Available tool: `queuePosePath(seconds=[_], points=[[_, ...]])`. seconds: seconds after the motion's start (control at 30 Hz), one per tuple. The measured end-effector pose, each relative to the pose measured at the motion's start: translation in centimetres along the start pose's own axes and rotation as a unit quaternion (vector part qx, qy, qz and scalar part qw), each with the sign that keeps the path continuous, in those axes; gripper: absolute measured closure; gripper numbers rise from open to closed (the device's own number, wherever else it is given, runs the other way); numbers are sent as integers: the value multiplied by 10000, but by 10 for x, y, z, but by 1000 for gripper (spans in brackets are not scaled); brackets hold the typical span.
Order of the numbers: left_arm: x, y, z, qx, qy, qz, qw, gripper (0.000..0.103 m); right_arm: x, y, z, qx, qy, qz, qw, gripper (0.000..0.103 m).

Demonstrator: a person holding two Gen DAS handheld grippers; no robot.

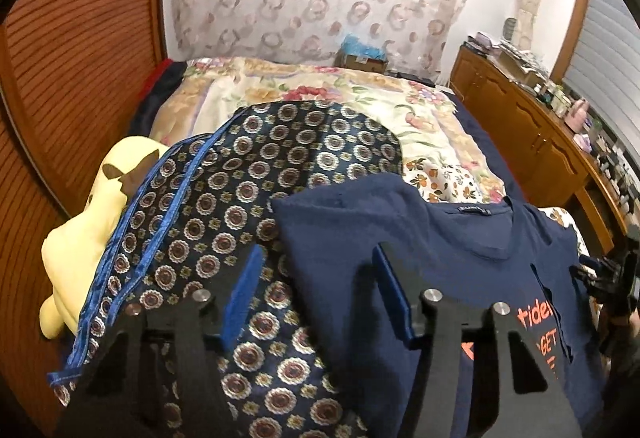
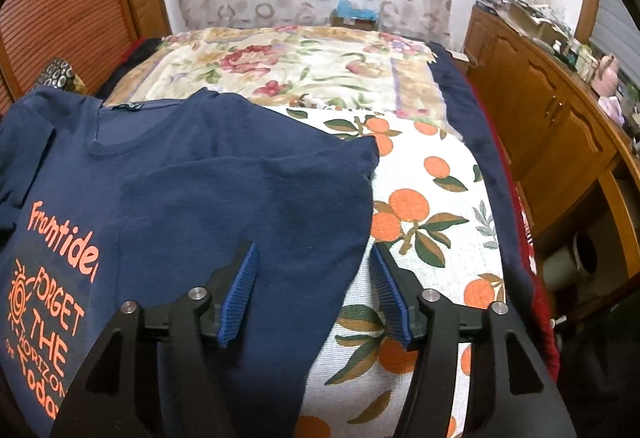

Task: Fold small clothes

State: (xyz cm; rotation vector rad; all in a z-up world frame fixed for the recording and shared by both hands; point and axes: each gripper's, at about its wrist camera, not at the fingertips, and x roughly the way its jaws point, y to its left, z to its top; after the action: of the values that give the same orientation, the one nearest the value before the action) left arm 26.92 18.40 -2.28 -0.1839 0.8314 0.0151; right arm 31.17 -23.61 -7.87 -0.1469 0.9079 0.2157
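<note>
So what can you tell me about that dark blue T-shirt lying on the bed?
The navy T-shirt looks like soft cotton, with a rounded neckline, a small neck label and orange print reading "FORGET THE HORIZON". It lies front up and spread out, slightly rumpled, over an orange-patterned sheet and a medallion-patterned cloth. Neither open gripper holds it.

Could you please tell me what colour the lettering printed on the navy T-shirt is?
Orange, on the navy cotton T-shirt; the right wrist view shows it best.

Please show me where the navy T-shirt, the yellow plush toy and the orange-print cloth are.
navy T-shirt (image 2: 224, 189): right wrist view, chest fabric.
yellow plush toy (image 1: 88, 226): left wrist view, body.
orange-print cloth (image 2: 432, 222): right wrist view, bare part.
</note>
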Motion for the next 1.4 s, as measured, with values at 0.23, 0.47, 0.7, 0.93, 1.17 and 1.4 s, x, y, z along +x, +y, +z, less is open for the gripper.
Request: queuePosePath(seconds=[0.23, 0.47, 0.7, 0.93, 1.17, 1.4], points=[[8, 2, 6, -27, 110, -79, 9999, 65, 0, -4, -4, 121, -111, -92, 9998, 24], [13, 3, 10, 2, 258, -203, 9995, 65, 1, -6, -4, 162, -97, -124, 9997, 21], [4, -20, 17, 597, 116, -427, 9972, 101, 2, -6, -3, 168, -94, -122, 9997, 21], [-13, -32, 25, 693, -233, -427, 9964, 102, 2, -7, -3, 162, -101, -116, 9998, 21], [-23, -41, 25, 771, -399, -519, 9949, 102, 5, -12, 4, 196, -123, -54, 9997, 29], [-21, -42, 22, 735, -409, -548, 9950, 102, 16, -20, 24, 201, -33, 164, 9997, 49]])
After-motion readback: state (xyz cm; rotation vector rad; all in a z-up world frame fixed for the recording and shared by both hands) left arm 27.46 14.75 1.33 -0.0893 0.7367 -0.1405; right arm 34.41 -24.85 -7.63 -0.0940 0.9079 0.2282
